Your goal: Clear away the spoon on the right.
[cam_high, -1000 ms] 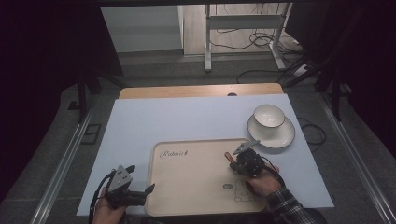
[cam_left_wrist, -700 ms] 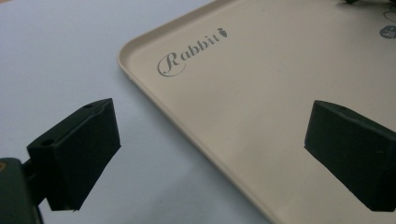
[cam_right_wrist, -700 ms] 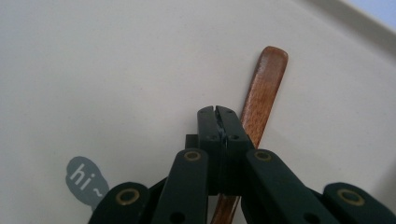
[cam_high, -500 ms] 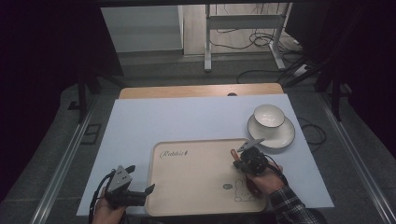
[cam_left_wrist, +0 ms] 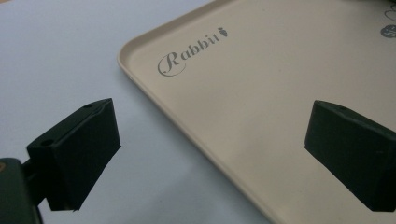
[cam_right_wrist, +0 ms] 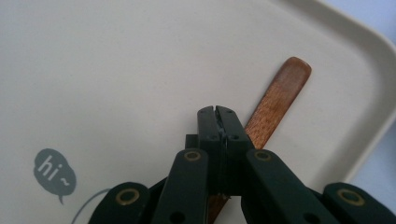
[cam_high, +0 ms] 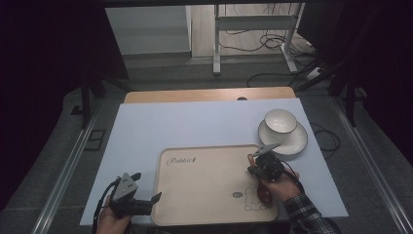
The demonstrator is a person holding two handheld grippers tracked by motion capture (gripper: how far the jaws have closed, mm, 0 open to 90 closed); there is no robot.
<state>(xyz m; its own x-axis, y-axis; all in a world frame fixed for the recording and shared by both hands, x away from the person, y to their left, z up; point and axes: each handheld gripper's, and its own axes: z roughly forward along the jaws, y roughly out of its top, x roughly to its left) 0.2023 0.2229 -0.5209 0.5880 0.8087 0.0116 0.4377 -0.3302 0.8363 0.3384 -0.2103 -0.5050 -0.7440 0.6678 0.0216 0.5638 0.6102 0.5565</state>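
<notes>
Over the last second the right hand-held gripper (cam_high: 253,163) has drawn a little way back toward the person, ending slightly nearer the bottom edge of the high view. It now sits further in over the beige tray (cam_high: 195,214) and closer to the printed rabbit (cam_high: 255,199), with a wider gap between it and the plate (cam_high: 298,142) that carries the bowl (cam_high: 280,120). The person's right hand (cam_high: 277,187) and its plaid sleeve (cam_high: 307,217) have pulled back with it.
</notes>
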